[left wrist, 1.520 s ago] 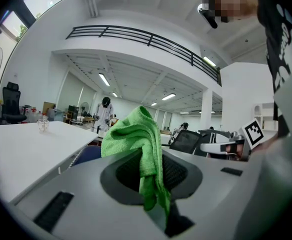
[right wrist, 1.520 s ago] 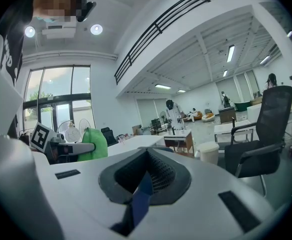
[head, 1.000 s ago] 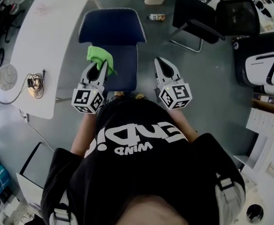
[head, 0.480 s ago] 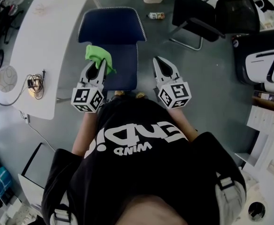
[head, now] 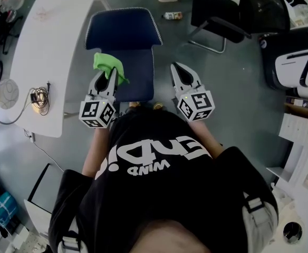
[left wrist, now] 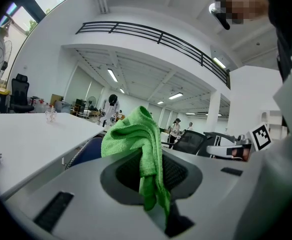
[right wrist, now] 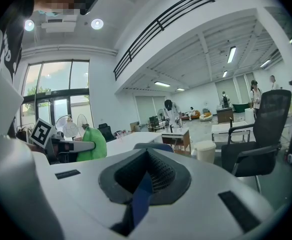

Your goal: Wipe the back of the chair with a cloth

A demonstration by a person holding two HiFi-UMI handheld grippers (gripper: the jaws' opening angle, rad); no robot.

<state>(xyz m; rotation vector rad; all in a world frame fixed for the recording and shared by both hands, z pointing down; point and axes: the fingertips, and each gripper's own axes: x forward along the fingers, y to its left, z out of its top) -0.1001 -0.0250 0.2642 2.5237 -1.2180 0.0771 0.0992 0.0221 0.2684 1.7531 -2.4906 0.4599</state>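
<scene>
My own black-shirted torso fills the lower head view and cuts off the foot of the dark blue padded chair with pale edge stitching, so I can't see its base. In the left gripper view only a blue corner of it peeks out past the gripper body, beside the curved white counter. I can't tell whether the cloth is touching the upholstery.

The left hand-held gripper is clenched on the crumpled bright green microfibre cloth. A bunched fold stands above the jaws and a tail hangs down through the slot. From above, the cloth sits at the left edge of the narrow blue panel nearest me.

The right hand-held gripper is closed and holds nothing, just off the panel's right edge, with only a blue sliver showing in its slit.
</scene>
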